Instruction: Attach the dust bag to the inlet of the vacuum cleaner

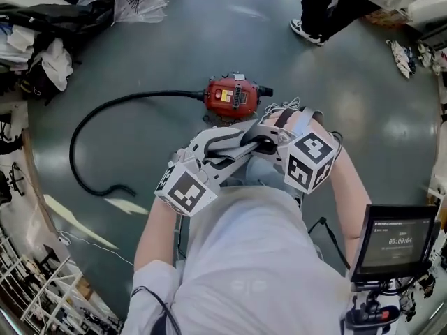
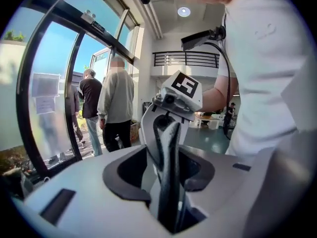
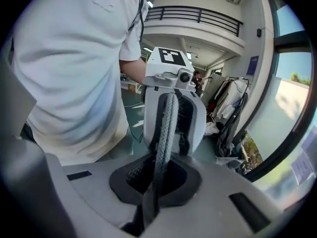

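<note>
Left tongs: jaws slightly parted, nothing between them.
Right tongs: clenched, empty.
Both crossed near each other at chest.
Vacuum cleaner: on the floor just beyond the tips, untouched.
Dust bag: not identifiable.
Step, judged: approach.
Next: find the bag, grip its collar, align it with the inlet.

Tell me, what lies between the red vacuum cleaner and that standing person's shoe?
Nothing: in the head view, bare grey floor runs from the vacuum cleaner to the shoe.
</note>
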